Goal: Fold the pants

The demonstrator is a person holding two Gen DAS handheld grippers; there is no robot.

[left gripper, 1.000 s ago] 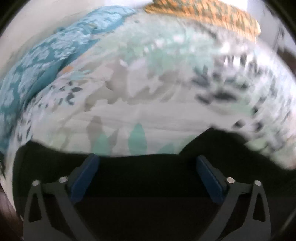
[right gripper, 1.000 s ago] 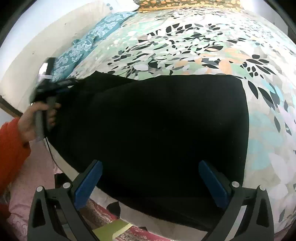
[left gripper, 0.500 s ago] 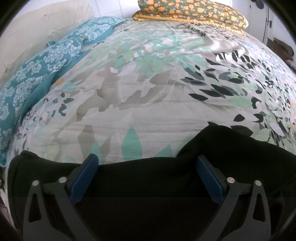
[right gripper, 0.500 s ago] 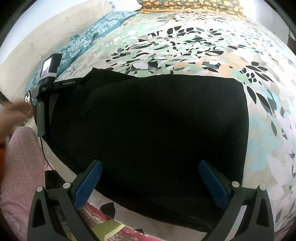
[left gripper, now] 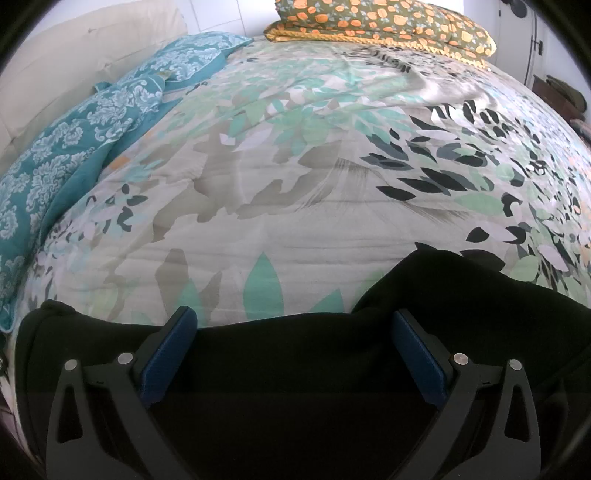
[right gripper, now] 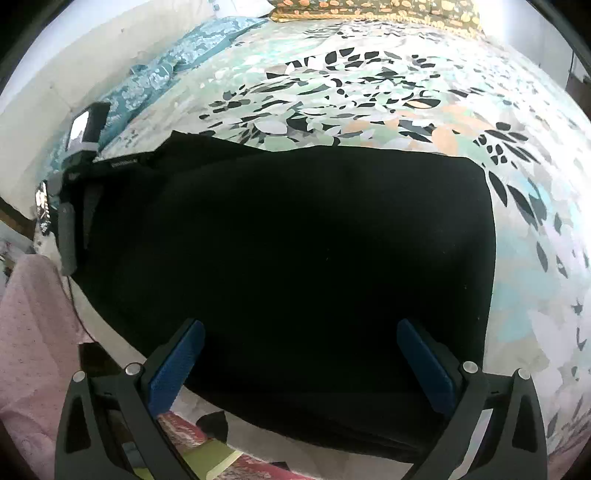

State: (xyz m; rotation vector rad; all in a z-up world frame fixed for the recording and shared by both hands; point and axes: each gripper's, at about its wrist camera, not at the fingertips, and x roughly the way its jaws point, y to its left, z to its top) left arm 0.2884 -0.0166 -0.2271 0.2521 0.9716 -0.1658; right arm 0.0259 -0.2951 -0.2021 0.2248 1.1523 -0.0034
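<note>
Black pants [right gripper: 295, 251] lie folded into a broad flat rectangle near the front edge of the bed. My right gripper [right gripper: 301, 365] is open and empty just above their near edge. My left gripper [left gripper: 293, 350] is open and empty, resting low over the pants' left end [left gripper: 295, 369]. In the right wrist view the left gripper's body [right gripper: 79, 162] sits on the pants' far left end, with no hand visible on it.
The bed has a leaf-print bedspread [left gripper: 295, 166]. Teal patterned pillows [left gripper: 92, 122] lie along the left, an orange-flowered pillow [left gripper: 384, 22] at the far end. Pink clothing [right gripper: 33, 332] and a red rug [right gripper: 207, 439] sit below the bed's front edge.
The left gripper stopped swinging and settled still on the pants' left end. The hand seen holding it a second ago is gone from view. The right gripper has barely moved.
</note>
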